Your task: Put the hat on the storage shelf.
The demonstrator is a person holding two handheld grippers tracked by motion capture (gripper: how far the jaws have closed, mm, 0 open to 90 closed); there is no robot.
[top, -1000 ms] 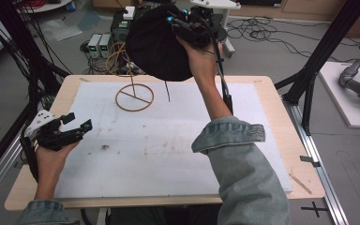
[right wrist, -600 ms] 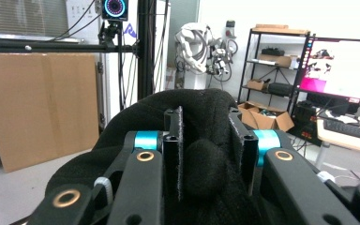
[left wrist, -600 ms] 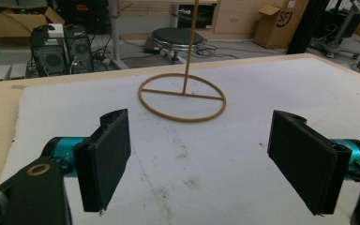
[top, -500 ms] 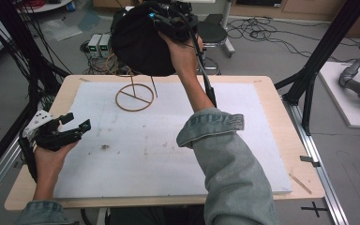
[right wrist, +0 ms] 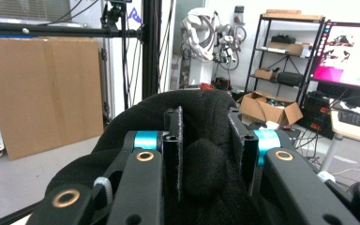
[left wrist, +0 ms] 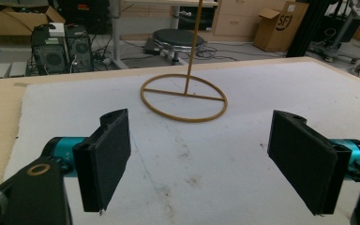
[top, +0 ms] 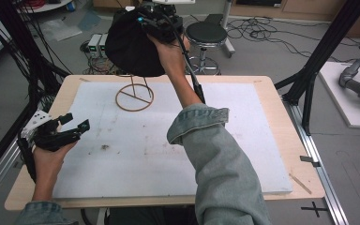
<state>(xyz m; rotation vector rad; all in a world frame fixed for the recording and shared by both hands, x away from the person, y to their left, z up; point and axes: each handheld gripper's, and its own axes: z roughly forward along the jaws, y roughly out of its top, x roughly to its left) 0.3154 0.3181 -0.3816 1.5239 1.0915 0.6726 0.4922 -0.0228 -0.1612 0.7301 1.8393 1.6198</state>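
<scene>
1. The right tool (right wrist: pixel 205 154) is clenched on a fold of a black, soft fabric hat (top: pixel 131 44), held up in the air beyond the table's far edge.
2. Just below that tool and hat stands a thin wooden stand with a ring base (top: pixel 134 97), its post rising toward the hat.
3. The left tool (top: pixel 64 131) hangs released, jaws wide apart with nothing between them, well apart from the stand, over the white foam-covered table (top: pixel 243 140).
</scene>
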